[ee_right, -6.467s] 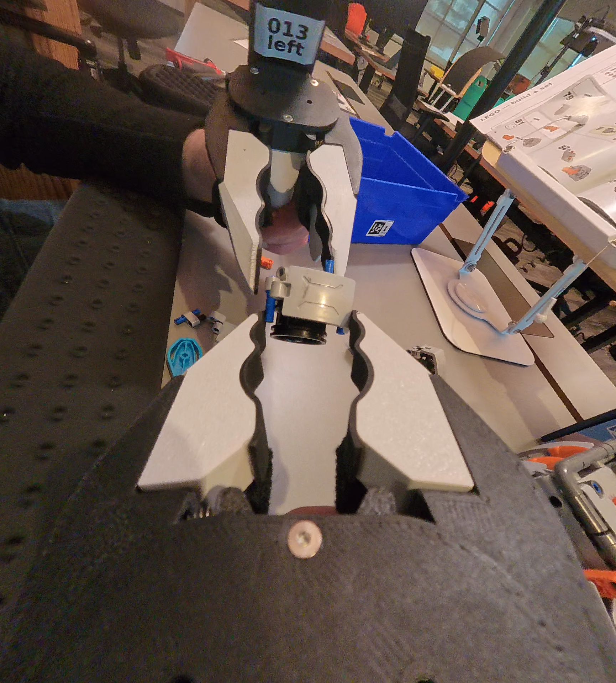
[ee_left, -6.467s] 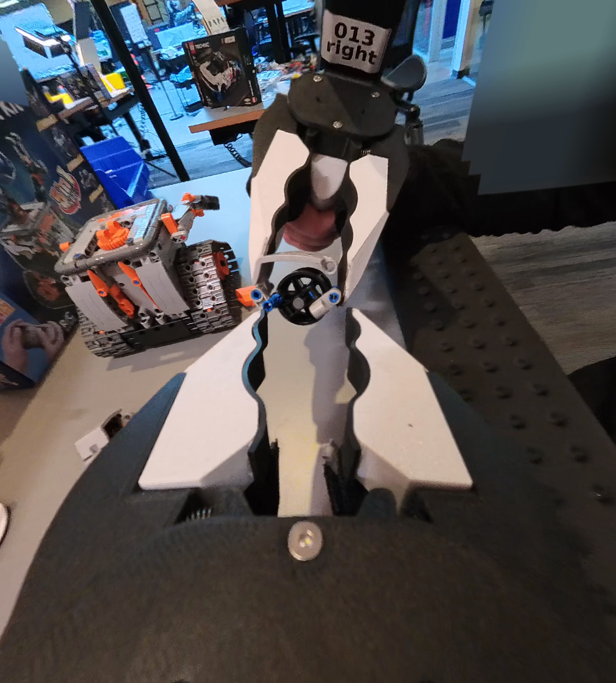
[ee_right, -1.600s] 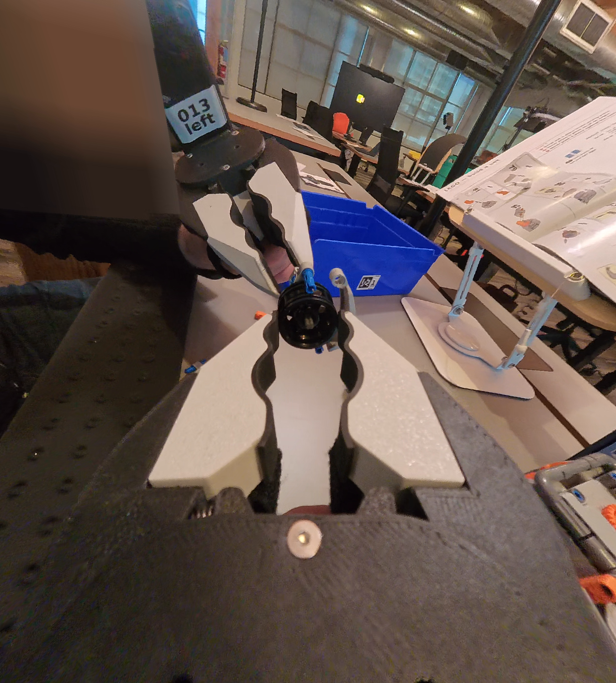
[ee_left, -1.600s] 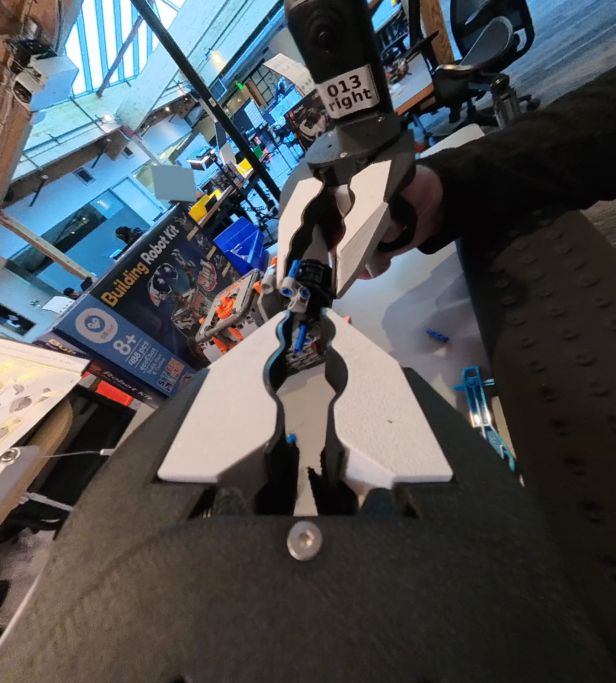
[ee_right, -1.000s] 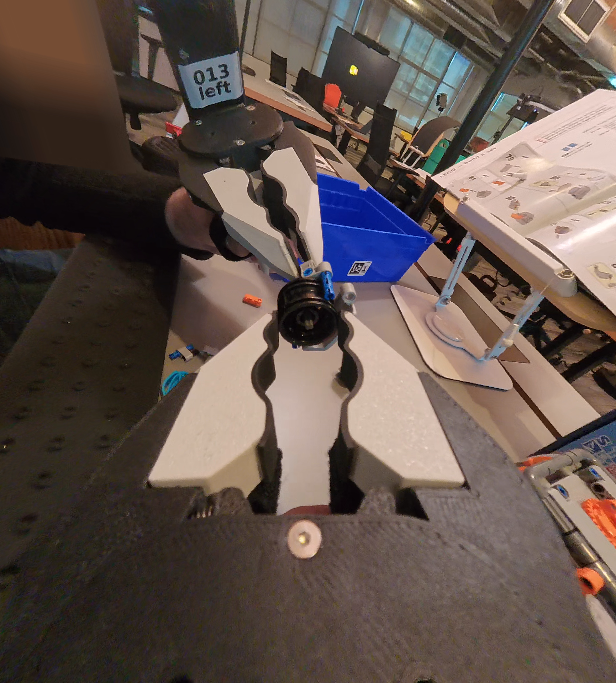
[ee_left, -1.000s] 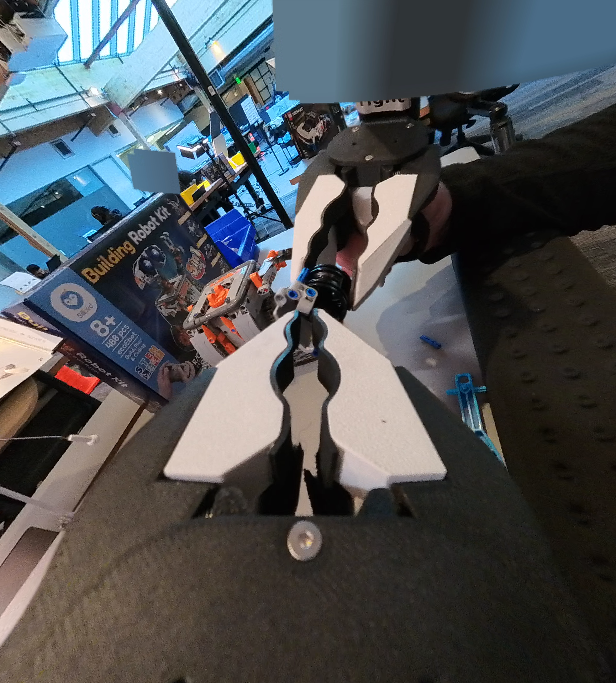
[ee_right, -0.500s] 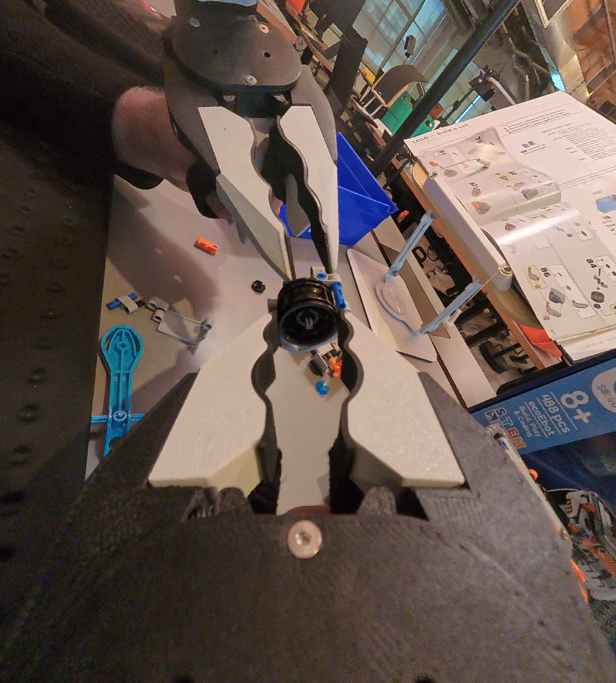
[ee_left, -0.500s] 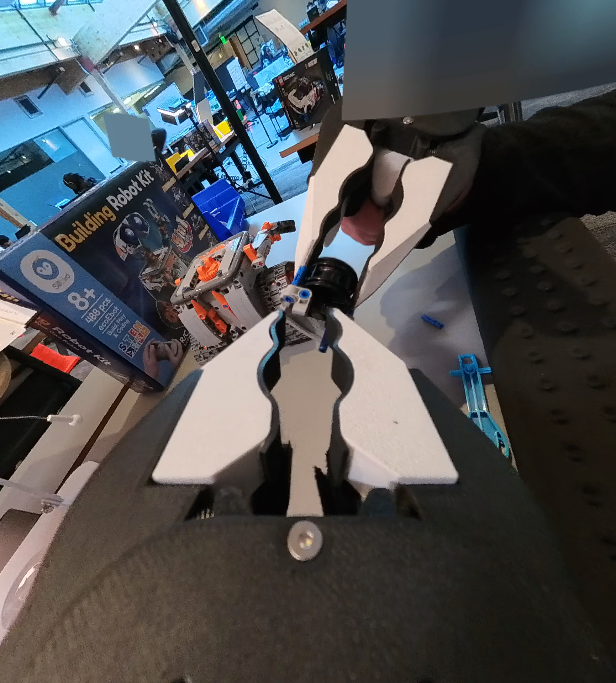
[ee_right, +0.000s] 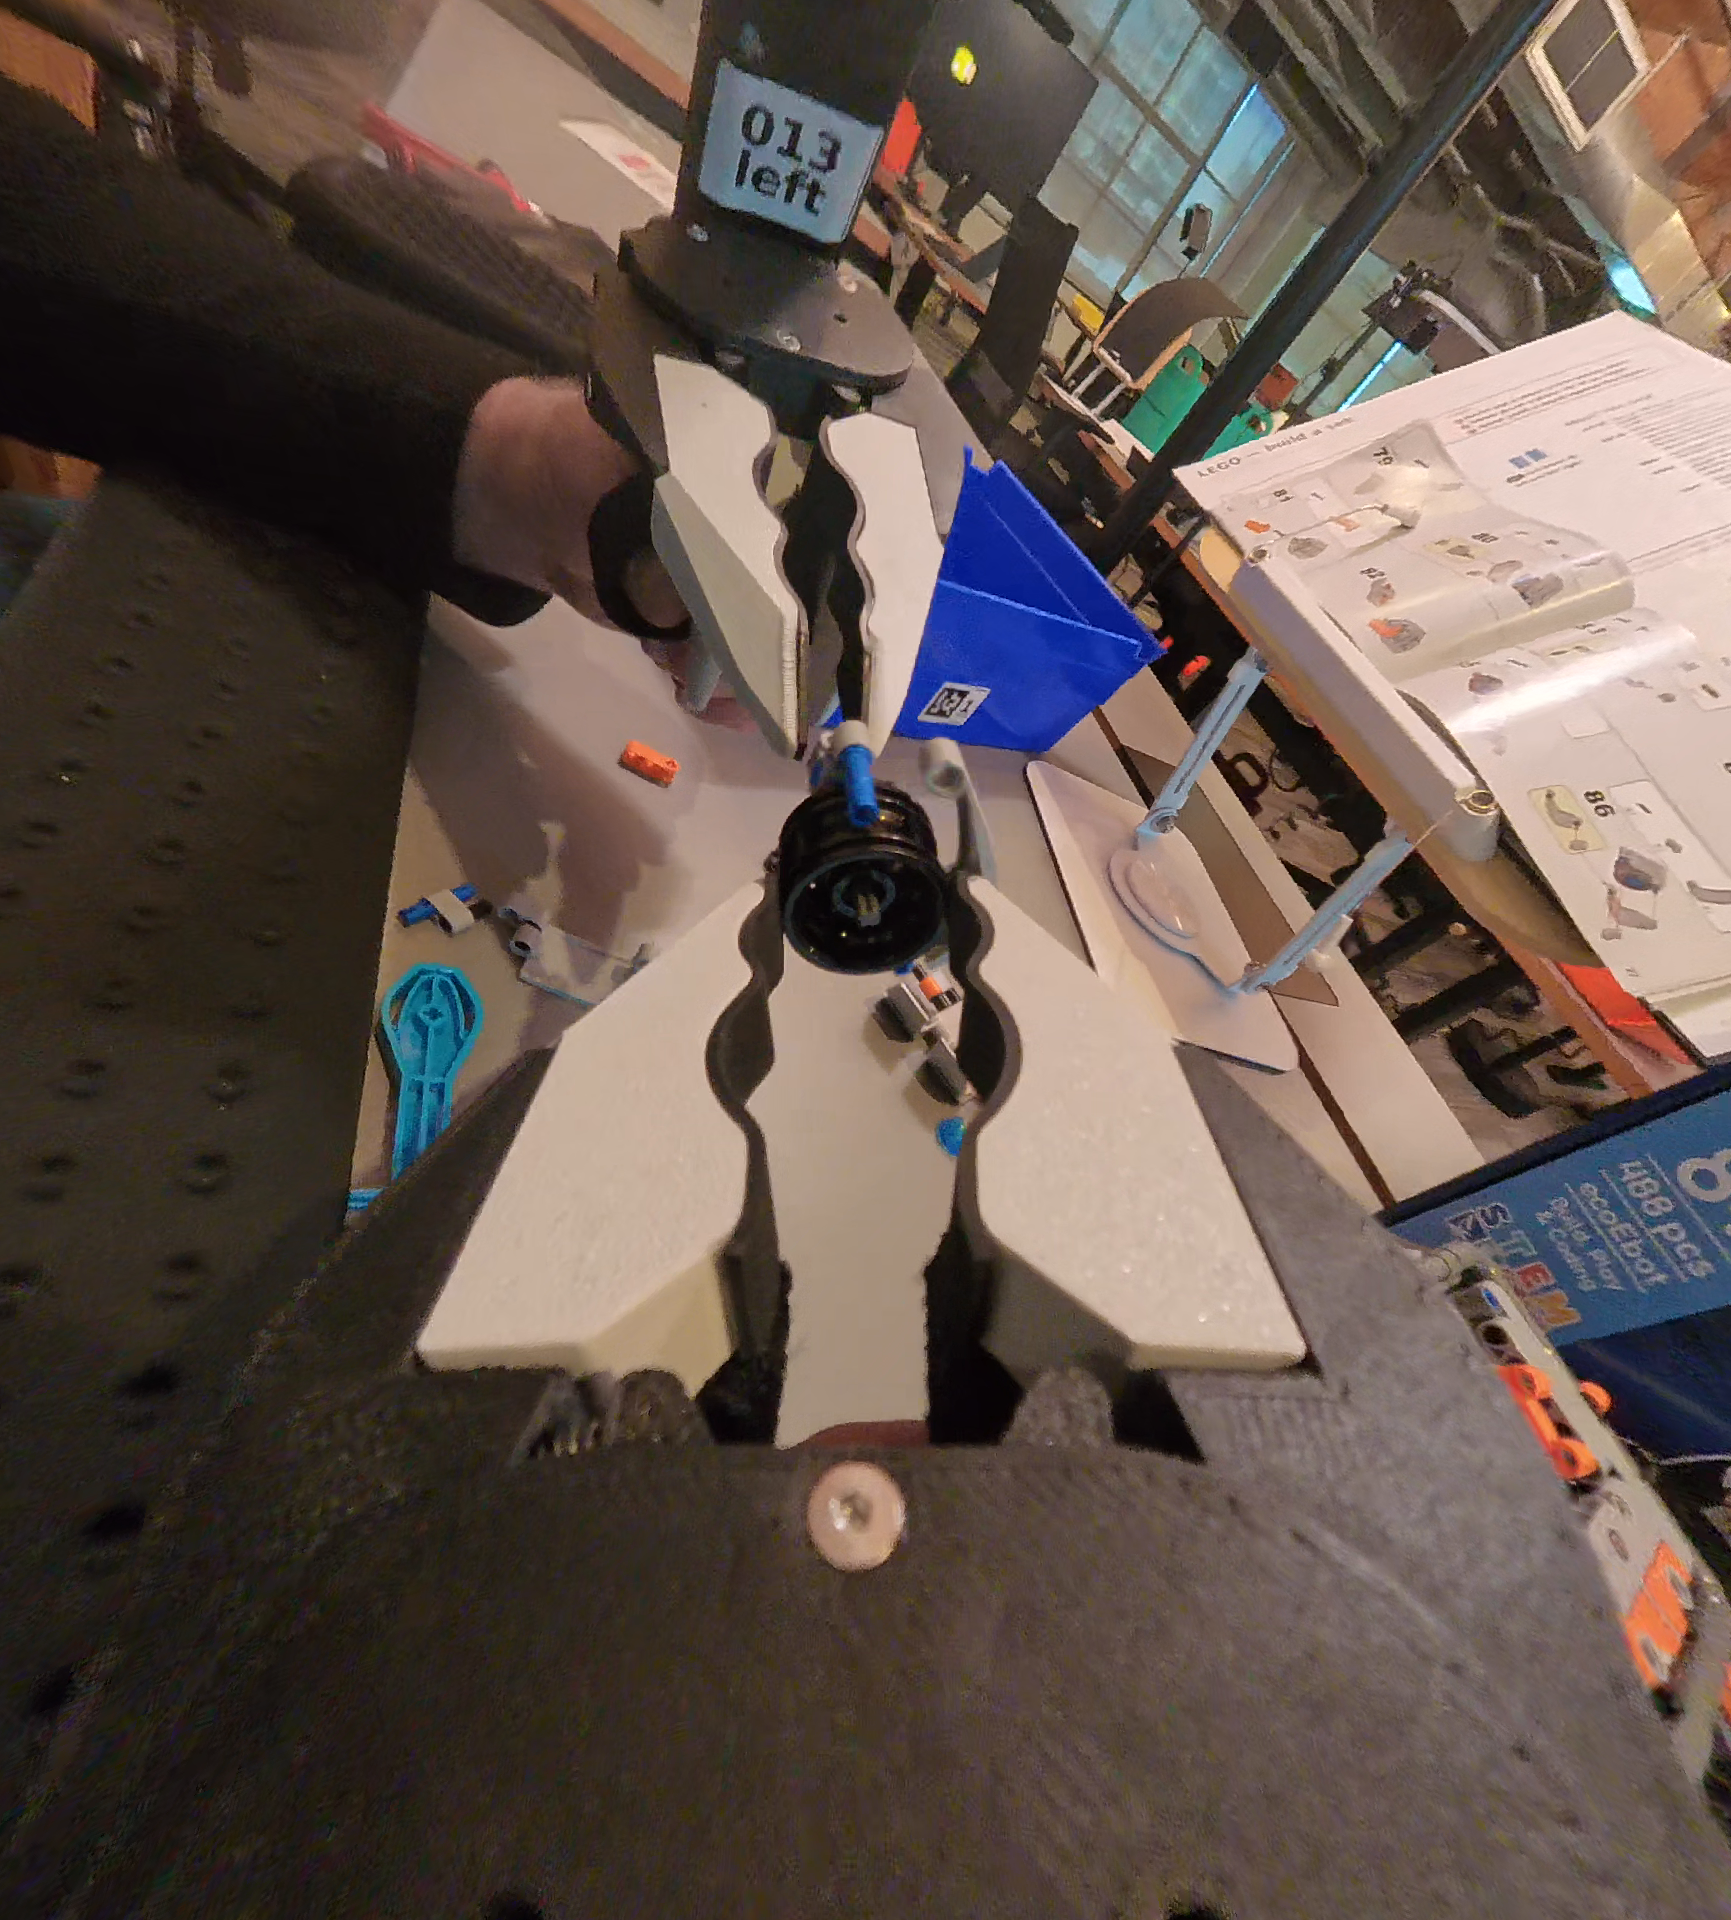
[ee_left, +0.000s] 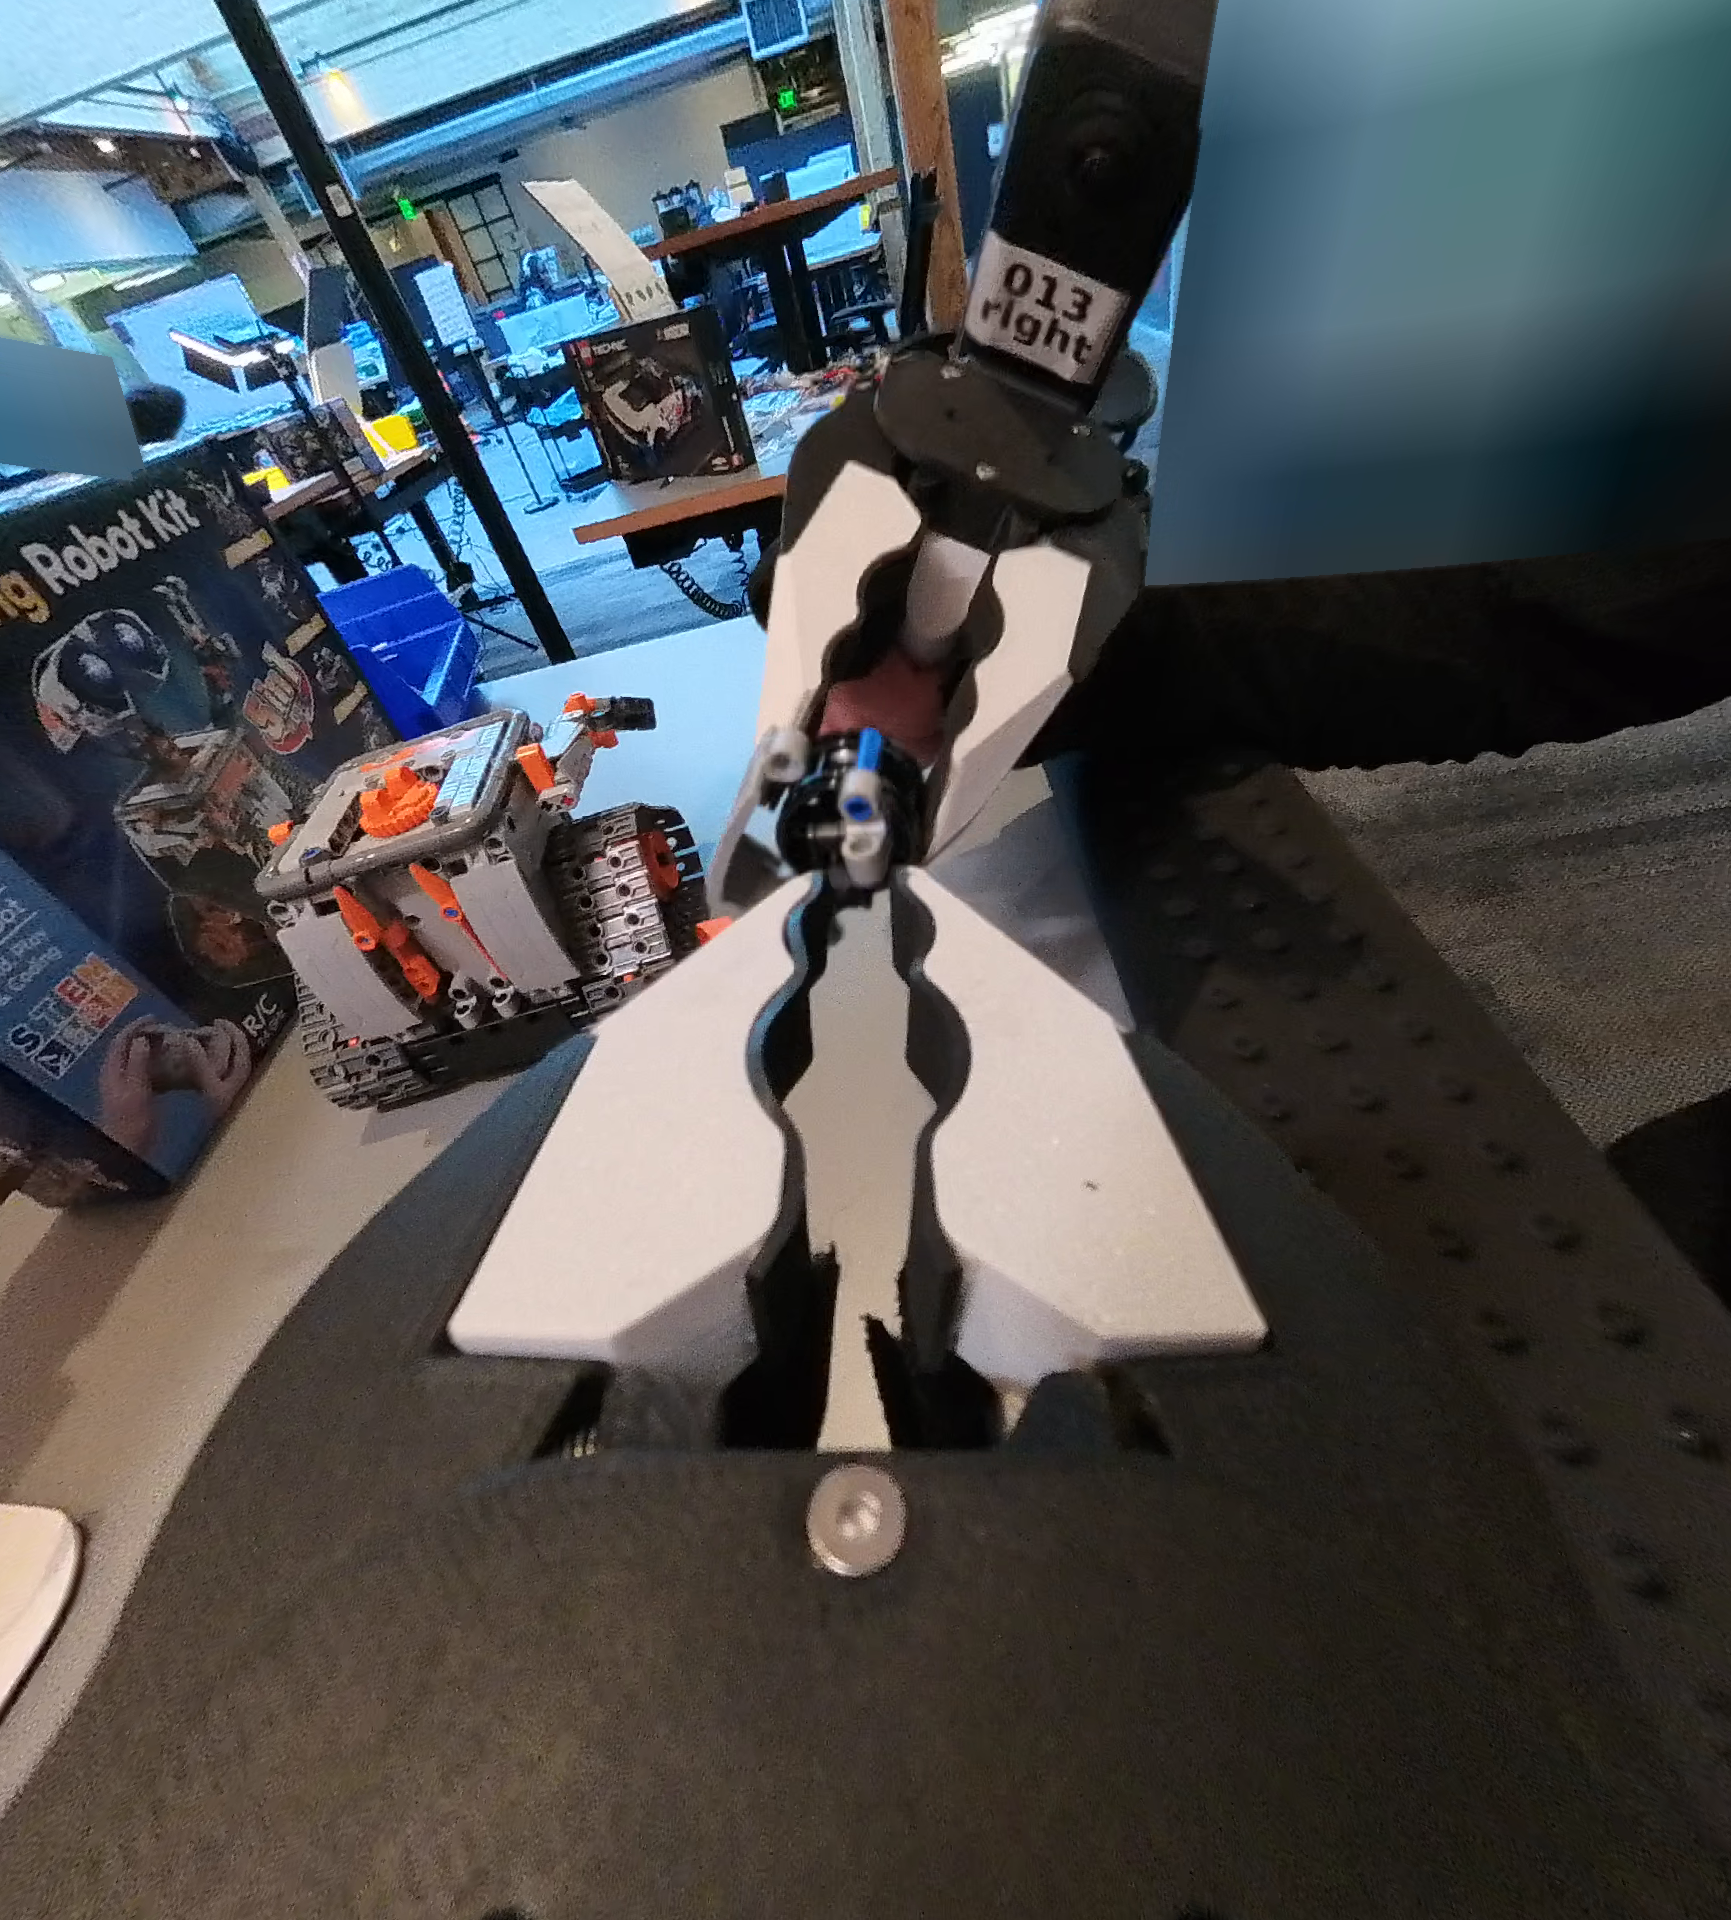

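Blue tool [ee_right: 419, 1049]: a flat plastic piece lying on the grey counter [ee_right: 528, 748] at the far left, its long axis running toward the camera

Left tongs [ee_right: 819, 732]: their white fingers are sitting nearly together, pinching the blue pin and pale connector on top of the wheel assembly; in the left wrist view [ee_left: 853, 883] the tips are closing on the same end

Wheel assembly [ee_right: 861, 894]: a black ribbed hub with grey and blue pegs, being held above the counter, its axle pointing along the right tongs' fingers

Right tongs [ee_right: 861, 904]: clamped on the hub's sides, tips facing the left tongs

Blue bin [ee_right: 1027, 644]: smooth plastic, sitting behind

Instruction booklet [ee_right: 1526, 623]: lying open on a white stand at right
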A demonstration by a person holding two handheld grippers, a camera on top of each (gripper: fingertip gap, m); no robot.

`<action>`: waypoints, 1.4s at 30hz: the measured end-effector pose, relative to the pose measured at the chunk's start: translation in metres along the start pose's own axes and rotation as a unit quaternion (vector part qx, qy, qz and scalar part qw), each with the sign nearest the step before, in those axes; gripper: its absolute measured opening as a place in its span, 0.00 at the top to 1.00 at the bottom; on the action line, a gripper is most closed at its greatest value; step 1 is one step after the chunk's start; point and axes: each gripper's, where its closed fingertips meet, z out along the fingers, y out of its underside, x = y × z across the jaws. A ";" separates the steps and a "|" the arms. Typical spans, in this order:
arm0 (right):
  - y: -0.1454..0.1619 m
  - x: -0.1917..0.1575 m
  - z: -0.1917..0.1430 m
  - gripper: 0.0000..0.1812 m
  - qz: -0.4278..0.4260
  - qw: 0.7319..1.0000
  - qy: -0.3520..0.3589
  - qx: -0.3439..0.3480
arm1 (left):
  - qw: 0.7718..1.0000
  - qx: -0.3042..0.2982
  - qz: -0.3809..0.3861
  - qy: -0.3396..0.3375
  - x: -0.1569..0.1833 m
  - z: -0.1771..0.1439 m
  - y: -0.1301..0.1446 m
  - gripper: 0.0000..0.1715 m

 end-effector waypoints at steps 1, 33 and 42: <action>-0.002 0.000 -0.001 0.84 0.007 1.000 -0.002 0.007 | 1.000 -0.004 0.005 -0.005 -0.001 0.001 0.001 0.95; 0.000 -0.010 0.004 0.84 0.028 0.999 -0.042 0.016 | 1.000 0.006 0.003 -0.025 -0.003 0.003 -0.004 0.97; -0.005 -0.009 0.001 0.84 0.016 0.999 -0.033 0.024 | 1.000 0.009 -0.014 -0.017 -0.005 0.002 -0.003 0.88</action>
